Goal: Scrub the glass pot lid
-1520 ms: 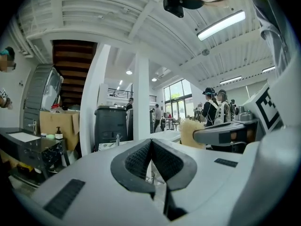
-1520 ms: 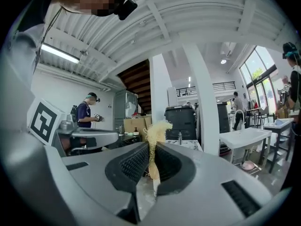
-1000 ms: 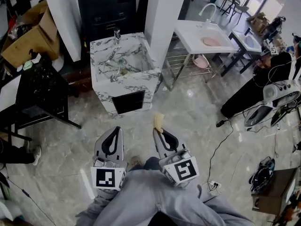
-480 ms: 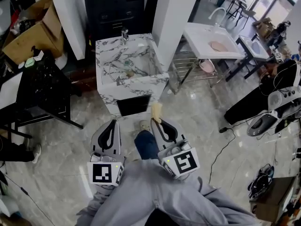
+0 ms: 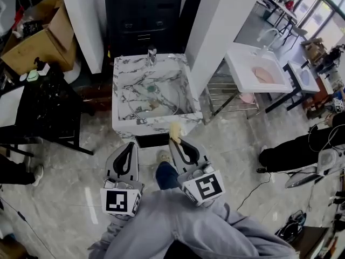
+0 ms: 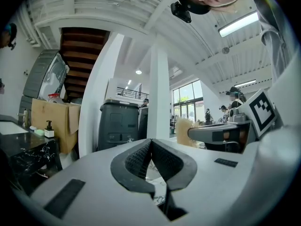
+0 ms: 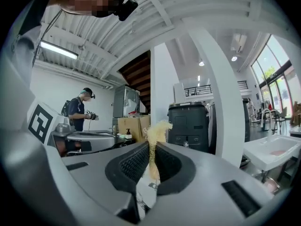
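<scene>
The marble sink [image 5: 123, 124] stands just ahead in the head view. A faint round outline in its basin looks like the glass pot lid [image 5: 157, 99]; I cannot make out more of it. My right gripper [image 5: 174, 141] is level and shut on a pale yellow fibrous scrubber [image 5: 175, 131], which sticks up from between the pads [image 7: 154, 136]. My left gripper [image 5: 130, 149] is beside it, shut and empty, pads meeting [image 6: 151, 144]. Both tips are short of the sink's front edge. In the left gripper view the scrubber [image 6: 182, 131] shows at the right.
A black table [image 5: 40, 104] with bottles and a cardboard box [image 5: 32, 39] stand at the left. A white pillar [image 5: 221, 28] and a white basin on a metal frame [image 5: 257, 72] are at the right. A dark cabinet [image 5: 141, 15] is behind the sink. Cables lie on the floor [image 5: 253, 188].
The marble sink has come much nearer and now lies right ahead of both grippers. The grippers have kept their pose, and the scrubber is still held.
</scene>
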`<state>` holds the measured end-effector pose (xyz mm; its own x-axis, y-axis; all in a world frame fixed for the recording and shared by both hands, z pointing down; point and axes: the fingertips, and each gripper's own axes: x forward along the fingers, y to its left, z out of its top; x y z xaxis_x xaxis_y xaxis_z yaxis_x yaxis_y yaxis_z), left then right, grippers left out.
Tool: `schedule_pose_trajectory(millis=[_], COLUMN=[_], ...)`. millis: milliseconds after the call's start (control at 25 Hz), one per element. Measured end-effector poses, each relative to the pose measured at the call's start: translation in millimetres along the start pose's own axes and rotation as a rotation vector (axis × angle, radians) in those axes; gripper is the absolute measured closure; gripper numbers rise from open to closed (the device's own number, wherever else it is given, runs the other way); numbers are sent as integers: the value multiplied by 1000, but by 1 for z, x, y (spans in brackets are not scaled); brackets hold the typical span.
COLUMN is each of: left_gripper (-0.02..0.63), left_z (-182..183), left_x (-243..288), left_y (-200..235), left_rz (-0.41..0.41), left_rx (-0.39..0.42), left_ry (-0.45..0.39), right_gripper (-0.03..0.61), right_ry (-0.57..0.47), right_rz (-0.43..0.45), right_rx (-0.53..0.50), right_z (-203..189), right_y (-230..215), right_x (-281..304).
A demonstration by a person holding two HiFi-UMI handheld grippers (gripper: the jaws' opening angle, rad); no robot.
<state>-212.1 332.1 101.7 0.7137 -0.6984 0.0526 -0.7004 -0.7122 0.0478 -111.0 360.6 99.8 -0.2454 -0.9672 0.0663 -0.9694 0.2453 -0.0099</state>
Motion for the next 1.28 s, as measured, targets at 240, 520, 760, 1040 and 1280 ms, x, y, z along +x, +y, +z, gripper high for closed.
schedule_pose_trajectory(millis=[240,520,760,1040,1280], left_gripper=[597,597,597,597,597], left_z=[6,6,7,6,2], left_x=[97,194,245,265,279], left_y=[39,66,72,66,67], left_rz=[73,134,160,153,102], left_rx=[-17,-26,-8,-2,-1], left_ry=[9,19,47,84,93], right_gripper=[531,531,531,531,532], right_ry=[49,17,19,31,-3], right_rz=[99,187,222,218,174], right_rx=[-12,-9,23,56,59], right_z=[2,3,-3,-11,-8], right_y=[-61,-129,-175,-202,-210], right_x=[87,171,209,211,209])
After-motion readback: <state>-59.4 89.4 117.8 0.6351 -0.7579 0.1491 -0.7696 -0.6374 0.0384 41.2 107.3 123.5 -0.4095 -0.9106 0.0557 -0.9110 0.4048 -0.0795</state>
